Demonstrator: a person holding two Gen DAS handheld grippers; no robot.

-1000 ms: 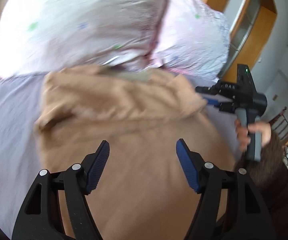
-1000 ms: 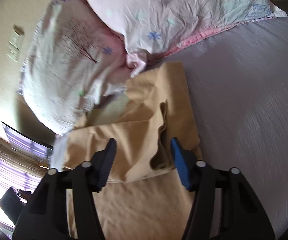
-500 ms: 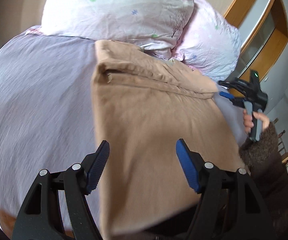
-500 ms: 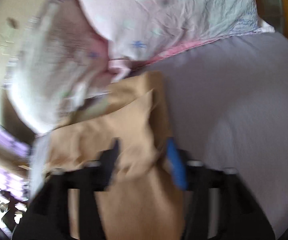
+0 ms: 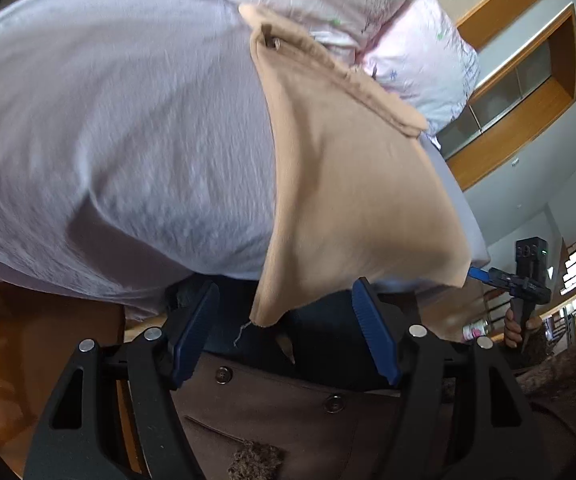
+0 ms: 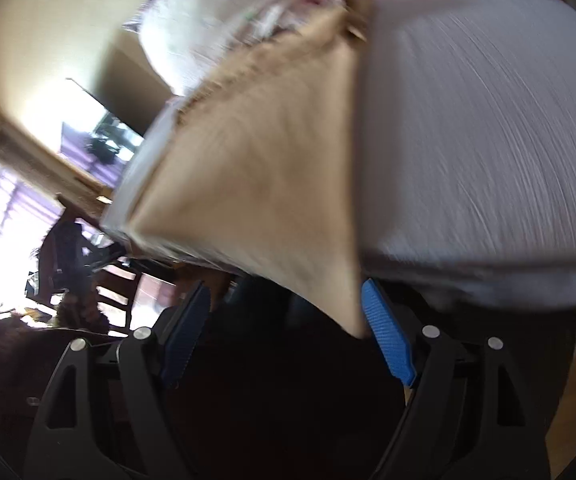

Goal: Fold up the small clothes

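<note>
A tan garment [image 5: 348,168] lies spread on a lilac bedsheet [image 5: 128,128], its near hem hanging over the bed's front edge. Its far end is folded over near the pillows. My left gripper [image 5: 284,332] is open and empty, just below the garment's near left corner. My right gripper [image 6: 288,332] is open and empty; its right pad [image 6: 388,340] sits beside the garment's [image 6: 264,184] near right corner. The right gripper also shows in the left wrist view [image 5: 528,276], beside the near right corner. The right wrist view is blurred.
Two pale floral pillows [image 5: 328,0] lie at the head of the bed. The person's brown coat [image 5: 328,420] is right under the grippers at the bed's front edge. A wooden window frame [image 5: 528,80] and a brown floor [image 5: 28,360] surround the bed.
Both grippers have pulled back from the garment's far end to the bed's near edge. They stay open. The garment's far end now lies folded over.
</note>
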